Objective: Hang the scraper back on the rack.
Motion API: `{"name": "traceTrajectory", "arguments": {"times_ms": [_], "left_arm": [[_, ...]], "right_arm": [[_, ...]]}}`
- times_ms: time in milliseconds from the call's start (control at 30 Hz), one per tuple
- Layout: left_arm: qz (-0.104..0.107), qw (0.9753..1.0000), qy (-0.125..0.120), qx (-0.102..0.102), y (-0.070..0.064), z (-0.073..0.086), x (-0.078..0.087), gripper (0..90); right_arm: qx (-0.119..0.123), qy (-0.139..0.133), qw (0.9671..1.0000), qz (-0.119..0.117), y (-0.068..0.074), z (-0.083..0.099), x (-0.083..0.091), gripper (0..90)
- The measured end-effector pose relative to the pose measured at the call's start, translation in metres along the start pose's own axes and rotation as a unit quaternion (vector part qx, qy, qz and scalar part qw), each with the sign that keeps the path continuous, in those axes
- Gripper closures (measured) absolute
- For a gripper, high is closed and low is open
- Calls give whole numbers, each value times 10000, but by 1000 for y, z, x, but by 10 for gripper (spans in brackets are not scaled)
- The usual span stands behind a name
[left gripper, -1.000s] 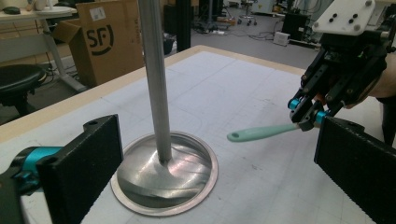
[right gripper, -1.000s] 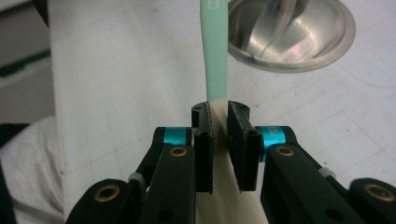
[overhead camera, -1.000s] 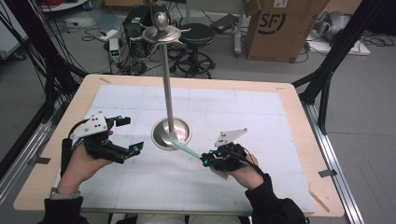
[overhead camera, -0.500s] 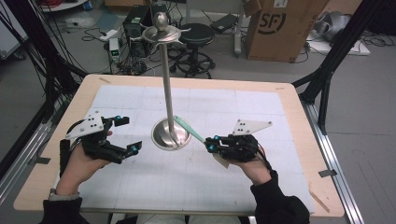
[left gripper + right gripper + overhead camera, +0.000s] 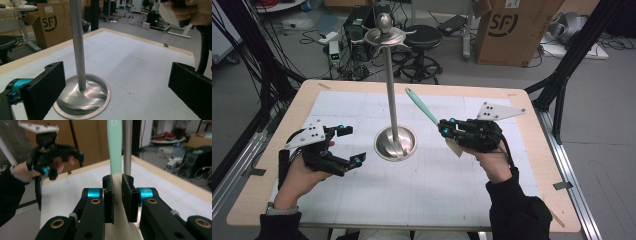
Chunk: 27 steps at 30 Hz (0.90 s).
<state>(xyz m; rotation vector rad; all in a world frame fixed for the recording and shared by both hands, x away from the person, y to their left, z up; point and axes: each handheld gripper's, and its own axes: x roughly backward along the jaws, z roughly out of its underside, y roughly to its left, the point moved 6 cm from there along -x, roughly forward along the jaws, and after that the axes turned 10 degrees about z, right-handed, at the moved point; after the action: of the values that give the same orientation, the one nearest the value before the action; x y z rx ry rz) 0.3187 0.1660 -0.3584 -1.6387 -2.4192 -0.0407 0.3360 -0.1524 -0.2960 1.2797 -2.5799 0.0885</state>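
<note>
A spatula with a mint-green handle (image 5: 422,107) and a cream blade (image 5: 455,147) is held above the table by my right gripper (image 5: 444,129), shut on it where blade meets handle. The handle (image 5: 114,147) points up and left toward the steel pole (image 5: 127,145) of a hanging stand. That stand has a round base (image 5: 395,143) at the table's middle and a hooked top (image 5: 384,32). My left gripper (image 5: 352,145) hovers open just left of the base (image 5: 82,100), nothing between its jaws (image 5: 120,87).
A white gridded mat (image 5: 437,190) covers the wooden table (image 5: 542,200). Behind the table stand a cardboard box (image 5: 507,30), a stool (image 5: 422,37) and electronics with cables on the floor. Black frame struts rise at both sides.
My right gripper has lifted and moved right and farther back, swinging the spatula's handle from low beside the base up to mid-pole height. The left gripper has stayed put.
</note>
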Motion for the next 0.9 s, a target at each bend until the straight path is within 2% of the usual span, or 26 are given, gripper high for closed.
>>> {"name": "traceTrajectory", "arguments": {"times_ms": [133, 267, 433, 567, 733, 900], "left_arm": [[110, 9999, -98, 55, -3, -3, -1, 18], [113, 9999, -97, 45, -4, -3, -1, 17], [90, 9999, -89, 64, -2, -2, -1, 18], [90, 9999, -82, 56, -2, -2, -1, 18], [84, 9999, -68, 48, -2, -2, 0, 18], [65, 9999, -70, 64, 0, -1, 0, 18]], "right_arm": [[-2, -184, 9997, 131, -3, -15, 5, 812], [56, -346, 9992, 200, -3, -28, 9, 812], [254, -644, 9968, 389, -2, -42, 12, 812], [358, -825, 9951, 420, 0, -51, 14, 812], [386, -876, 9939, 541, -2, -61, 12, 812], [363, -895, 9939, 533, -3, -66, 9, 812]]}}
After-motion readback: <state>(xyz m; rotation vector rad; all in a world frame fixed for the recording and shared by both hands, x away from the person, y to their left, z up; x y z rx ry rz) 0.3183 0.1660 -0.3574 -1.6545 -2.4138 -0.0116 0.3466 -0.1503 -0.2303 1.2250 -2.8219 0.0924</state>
